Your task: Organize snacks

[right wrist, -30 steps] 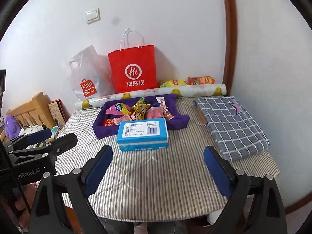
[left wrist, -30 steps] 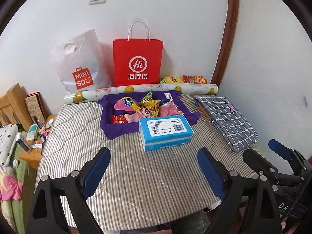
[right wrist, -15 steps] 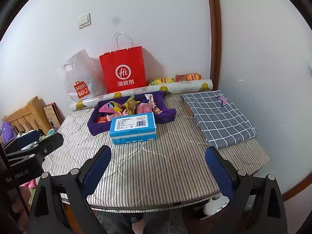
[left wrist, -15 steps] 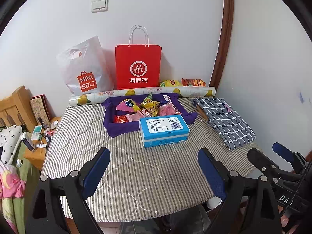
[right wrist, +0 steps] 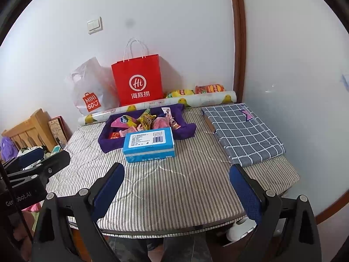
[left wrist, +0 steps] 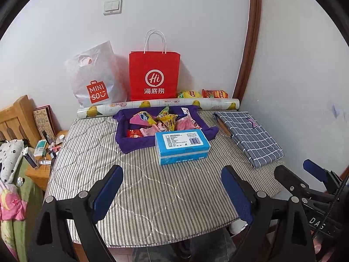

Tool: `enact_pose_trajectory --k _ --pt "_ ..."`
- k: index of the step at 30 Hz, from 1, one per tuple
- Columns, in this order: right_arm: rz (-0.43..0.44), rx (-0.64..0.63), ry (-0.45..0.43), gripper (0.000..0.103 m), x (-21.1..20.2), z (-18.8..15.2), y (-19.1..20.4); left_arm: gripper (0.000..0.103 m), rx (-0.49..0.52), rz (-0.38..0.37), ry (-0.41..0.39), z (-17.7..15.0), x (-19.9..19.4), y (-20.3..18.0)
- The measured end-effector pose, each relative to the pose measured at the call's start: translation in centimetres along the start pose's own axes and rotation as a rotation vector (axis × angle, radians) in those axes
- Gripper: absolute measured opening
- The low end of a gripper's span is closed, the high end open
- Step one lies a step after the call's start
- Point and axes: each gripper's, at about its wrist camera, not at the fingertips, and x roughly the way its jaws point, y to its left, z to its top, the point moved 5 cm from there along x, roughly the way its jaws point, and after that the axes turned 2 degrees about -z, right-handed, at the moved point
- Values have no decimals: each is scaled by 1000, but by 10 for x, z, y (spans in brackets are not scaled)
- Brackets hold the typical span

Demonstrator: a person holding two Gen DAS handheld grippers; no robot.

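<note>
Snacks (left wrist: 162, 121) sit heaped in a purple tray (left wrist: 139, 143) toward the back of the striped table (left wrist: 152, 185), with a blue tissue box (left wrist: 182, 146) touching the tray's front edge. Compared with a second ago, both cameras have pulled back and risen: the tray and box look smaller and farther off, and more of the table's near edge and the floor below it shows.

Left gripper (left wrist: 172, 187) hangs over the near part of the table with its blue pads wide apart and nothing between them, as open as it was before. Right gripper (right wrist: 177, 185) likewise stays spread wide and holds nothing; in the left view it shows low at the right edge, beyond the table corner.

Behind the tray lies a roll of printed paper (left wrist: 157, 107) along the wall, with a red paper bag (left wrist: 153, 76) and a white plastic bag (left wrist: 94, 78) standing behind it, and two chip packets (left wrist: 201, 93) to the right of the red bag. A folded checked cloth (left wrist: 248, 135) lies on the table's right side, well apart from the tray. None of these has moved.
</note>
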Motion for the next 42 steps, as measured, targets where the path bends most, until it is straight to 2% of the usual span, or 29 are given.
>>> enact_pose_trajectory --k 42 --pt "-21 12 -3 96 -2 -2 -5 91 0 -14 10 -5 2 -7"
